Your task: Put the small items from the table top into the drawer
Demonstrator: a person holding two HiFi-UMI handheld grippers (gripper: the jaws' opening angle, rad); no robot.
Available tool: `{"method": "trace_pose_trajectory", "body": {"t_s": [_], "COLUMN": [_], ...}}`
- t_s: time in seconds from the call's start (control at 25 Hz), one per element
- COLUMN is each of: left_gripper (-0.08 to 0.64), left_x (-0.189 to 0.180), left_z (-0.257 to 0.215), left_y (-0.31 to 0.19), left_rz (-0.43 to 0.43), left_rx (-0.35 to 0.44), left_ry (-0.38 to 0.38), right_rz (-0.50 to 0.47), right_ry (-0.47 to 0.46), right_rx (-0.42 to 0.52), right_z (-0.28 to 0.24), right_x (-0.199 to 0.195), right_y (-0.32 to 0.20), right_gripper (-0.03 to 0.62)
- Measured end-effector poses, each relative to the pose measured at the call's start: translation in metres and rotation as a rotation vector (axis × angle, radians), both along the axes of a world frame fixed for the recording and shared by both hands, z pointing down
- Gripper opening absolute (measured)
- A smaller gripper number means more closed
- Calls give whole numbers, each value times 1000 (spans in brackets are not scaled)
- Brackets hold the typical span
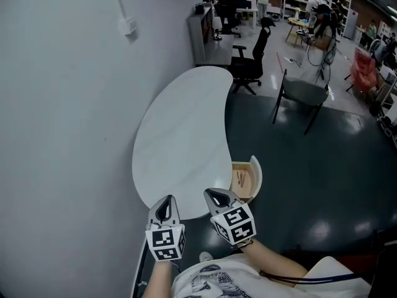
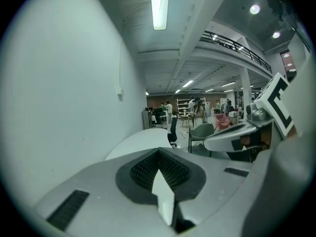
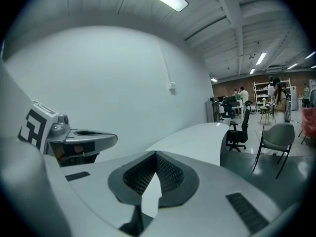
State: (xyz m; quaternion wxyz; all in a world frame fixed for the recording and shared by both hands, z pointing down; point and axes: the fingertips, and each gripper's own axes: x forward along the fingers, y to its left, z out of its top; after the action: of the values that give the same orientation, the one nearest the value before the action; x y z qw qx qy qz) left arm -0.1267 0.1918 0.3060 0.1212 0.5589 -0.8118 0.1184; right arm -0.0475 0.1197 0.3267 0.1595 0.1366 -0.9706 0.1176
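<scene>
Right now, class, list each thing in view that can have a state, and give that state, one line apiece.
drawer: open, small items inside.
table top: no small items visible on it.
left gripper: shut, empty.
right gripper: shut, empty.

**A white table by the wall, with its drawer open**

The smooth white bean-shaped table top (image 1: 180, 135) has one long side against the pale grey wall (image 1: 62, 135). A round-fronted white drawer (image 1: 256, 171) with a light brown bottom sticks out from under the near right edge of the top. A few small thin things (image 1: 241, 179) lie in the drawer, too small to tell what they are. The table stands on a dark shiny floor (image 1: 310, 179). A black office chair (image 1: 251, 61) stands at the table's far end, and a grey chair with thin black legs (image 1: 304, 95) stands near it, apart from the table.
</scene>
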Motion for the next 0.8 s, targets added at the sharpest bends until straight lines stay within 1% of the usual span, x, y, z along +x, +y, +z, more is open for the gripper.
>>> {"method": "trace_pose_trajectory", "body": {"t_s": [0.2, 0.36, 0.52, 0.8], "left_gripper": [34, 34, 34, 34], "left_x": [-15, -26, -29, -24], "left_z": [-18, -31, -37, -39], "left_y": [37, 64, 80, 89], "left_rz": [9, 8, 5, 29], "left_rx": [55, 81, 90, 95], "left_ry": [-1, -11, -5, -3], "right_rz": [14, 16, 27, 49], "right_ry": [-26, -38, -39, -31], "right_rx": [43, 75, 88, 99], "right_z": [-20, -33, -40, -43], "right_x": [-16, -27, -30, -26], "right_y": [38, 64, 76, 86], "right_gripper": [21, 21, 21, 20]}}
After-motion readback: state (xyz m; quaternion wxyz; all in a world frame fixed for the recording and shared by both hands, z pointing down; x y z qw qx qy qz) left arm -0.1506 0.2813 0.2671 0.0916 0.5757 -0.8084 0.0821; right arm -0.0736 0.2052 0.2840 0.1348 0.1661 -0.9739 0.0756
